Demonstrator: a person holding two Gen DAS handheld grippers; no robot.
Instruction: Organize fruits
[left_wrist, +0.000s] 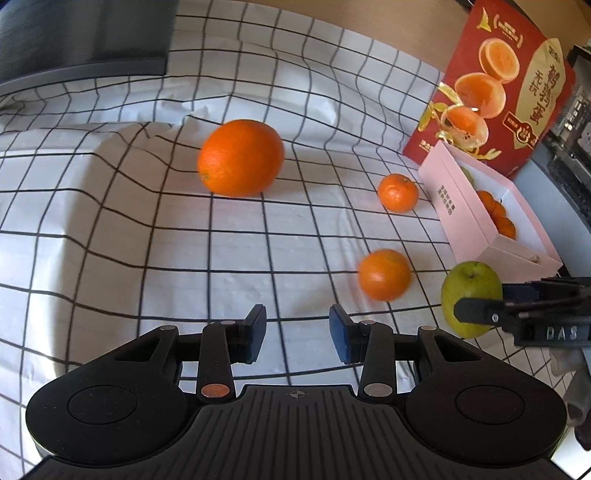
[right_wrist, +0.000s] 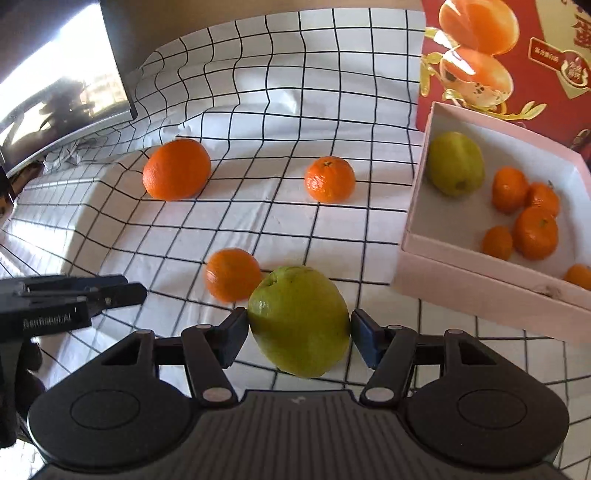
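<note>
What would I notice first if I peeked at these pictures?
Probably the green apple, right up close between the fingers of the right hand-held gripper. Next, the big orange sitting farther back on the checked cloth, with two smaller oranges nearer the box. On the right, the pink box already holds another green fruit and several little oranges, and the left hand-held gripper is open with nothing in it.

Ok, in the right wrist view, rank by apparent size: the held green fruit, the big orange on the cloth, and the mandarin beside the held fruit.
1. Held green fruit, though nearness inflates it.
2. Big orange.
3. Mandarin.
</note>
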